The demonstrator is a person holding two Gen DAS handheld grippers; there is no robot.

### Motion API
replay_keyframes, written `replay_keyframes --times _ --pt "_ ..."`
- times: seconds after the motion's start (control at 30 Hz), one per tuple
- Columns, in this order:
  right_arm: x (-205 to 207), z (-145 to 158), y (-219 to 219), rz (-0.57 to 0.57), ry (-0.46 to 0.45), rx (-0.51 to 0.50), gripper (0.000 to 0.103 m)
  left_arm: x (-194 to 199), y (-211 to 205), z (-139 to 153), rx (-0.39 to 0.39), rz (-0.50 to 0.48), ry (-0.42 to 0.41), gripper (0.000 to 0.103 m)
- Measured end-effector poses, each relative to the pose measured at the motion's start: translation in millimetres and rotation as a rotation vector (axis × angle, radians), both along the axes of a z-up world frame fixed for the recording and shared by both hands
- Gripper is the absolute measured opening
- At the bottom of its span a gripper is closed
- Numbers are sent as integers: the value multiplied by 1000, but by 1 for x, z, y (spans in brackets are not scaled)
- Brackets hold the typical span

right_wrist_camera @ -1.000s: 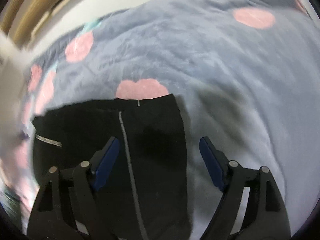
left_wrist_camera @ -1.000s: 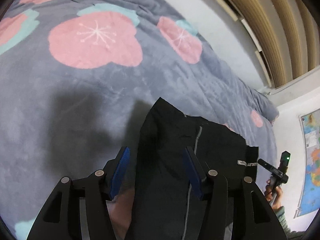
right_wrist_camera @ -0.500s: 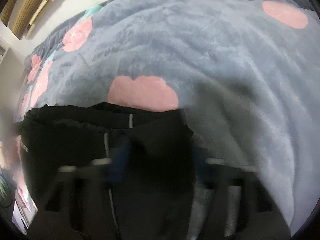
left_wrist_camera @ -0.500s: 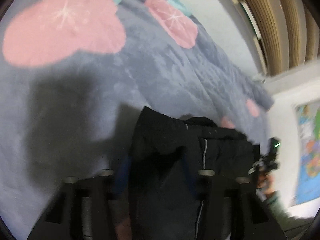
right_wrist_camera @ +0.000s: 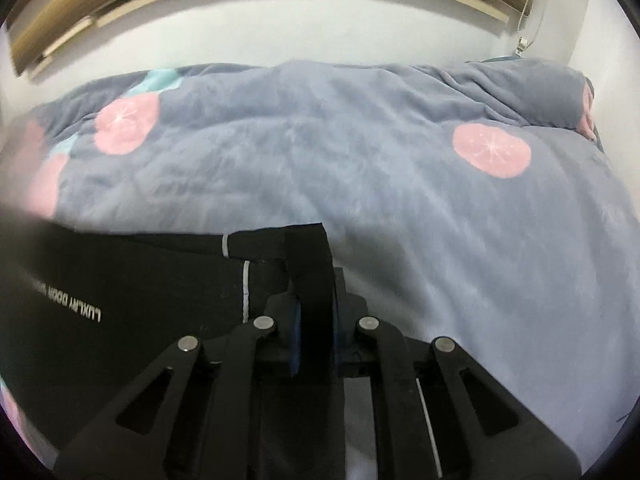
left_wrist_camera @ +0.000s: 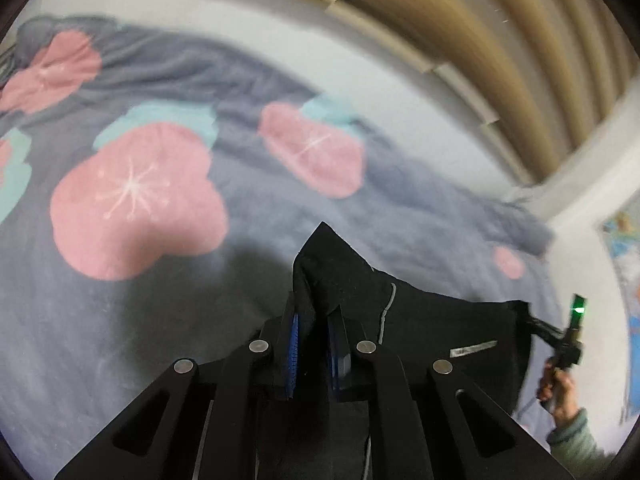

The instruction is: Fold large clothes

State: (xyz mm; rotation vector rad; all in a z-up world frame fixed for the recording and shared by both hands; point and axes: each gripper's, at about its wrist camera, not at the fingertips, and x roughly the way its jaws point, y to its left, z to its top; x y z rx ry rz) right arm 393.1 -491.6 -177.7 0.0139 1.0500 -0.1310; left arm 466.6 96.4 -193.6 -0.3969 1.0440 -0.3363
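A large black garment (left_wrist_camera: 432, 332) with a thin grey stripe and a small white label lies on the bed. My left gripper (left_wrist_camera: 314, 316) is shut on its left corner, which sticks up as a peak between the blue pads. My right gripper (right_wrist_camera: 314, 304) is shut on the garment's (right_wrist_camera: 132, 280) right corner; the cloth bears white lettering and hangs stretched to the left. In the left wrist view the right gripper (left_wrist_camera: 568, 340) shows far right, held in a hand, at the garment's other end.
A grey-blue blanket (left_wrist_camera: 132, 304) with pink flowers covers the bed (right_wrist_camera: 400, 184). A white wall and tan slatted headboard (left_wrist_camera: 460, 32) stand behind it. A colourful map (left_wrist_camera: 628, 264) hangs on the right wall.
Both grippers were open over the garment's corners and have closed on them. The corners are lifted off the blanket and both views have tilted up toward the wall.
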Motion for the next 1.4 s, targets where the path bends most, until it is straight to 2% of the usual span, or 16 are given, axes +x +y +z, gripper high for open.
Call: replay_keyframes --times 0.07,0.17,0.23,0.33,0.43,0.53,0.63,0.67,0.73,0.8,0.83,0.97,1.07,1.2,1.3,1.4 --pt "16 -32 4 -15 71 -15 9 16 -3 -35 43 33 100 12" --pt "27 -85 15 3 182 -61 10 28 -6 -92 57 67 241 13" --pt "29 -106 21 5 215 -87 12 31 -6 -120 58 97 275 23" --pt "35 -118 22 -6 238 -109 14 35 -4 -135 43 128 292 30" --pt "37 -119 20 8 245 -115 15 30 -3 -132 39 108 271 33" --pt "30 -109 15 18 225 -88 23 20 11 -118 -1 121 259 38" --pt "11 -80 -3 -23 185 1 39 9 35 -88 -104 157 221 39" --pt "-2 -63 -11 -37 151 39 47 4 46 -77 -123 170 207 39" --pt "-21 -38 -14 -35 103 61 56 -9 68 -50 -129 205 163 40" --pt "-46 -11 -14 -19 60 78 62 -23 78 -30 -88 224 132 40" --pt "-60 0 -11 -11 58 98 62 -35 78 -14 -31 218 96 40" --pt "-96 20 31 58 45 160 62 -85 43 18 81 127 10 40" --pt "-124 19 74 144 61 175 62 -126 -2 18 86 29 0 40" --pt "-132 1 123 216 78 140 62 -177 -66 3 177 -65 -22 40" --pt "-131 -22 145 217 110 125 61 -199 -104 -22 239 -108 -4 40" --pt "-125 -58 153 209 174 94 62 -198 -111 -60 299 -86 71 41"
